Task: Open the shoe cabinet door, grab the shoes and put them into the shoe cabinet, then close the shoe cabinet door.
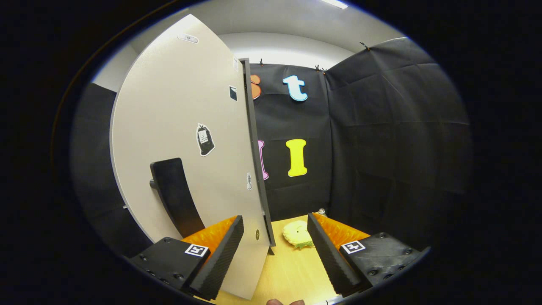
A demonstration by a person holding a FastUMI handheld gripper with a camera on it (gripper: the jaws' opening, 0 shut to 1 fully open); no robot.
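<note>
Closest in, the gripper [275, 241] is held level and pointing forward, its two fingers [220, 254] spread wide with nothing pressed between them. At the very bottom a person's fingertips [284, 302] just peek in.

The free edge of the shoe cabinet door [186, 140] runs up through the gap between the fingers, nearer the left one, so the jaws straddle that edge without clamping it. The door is a pale, flat panel swung partly open and seen at an angle. It looks stiff and smooth, so pads would slip on the bare face. It should swing lightly on its hinges if pushed or pulled near this free edge. The dark handle [175, 197] stands off its face just above the left finger and looks like the surest place to take hold. A few stickers [205, 140] dot the panel.

Beyond the fingers lies the wooden tabletop [292, 271], and on it, just ahead of the right finger, a pale yellow fuzzy shoe [297, 234], likely a slipper. It looks soft and light, and should squash easily under the pads. I would pinch it at the rim of its opening.

Furthest back hangs the black cloth wall [381, 140].
</note>
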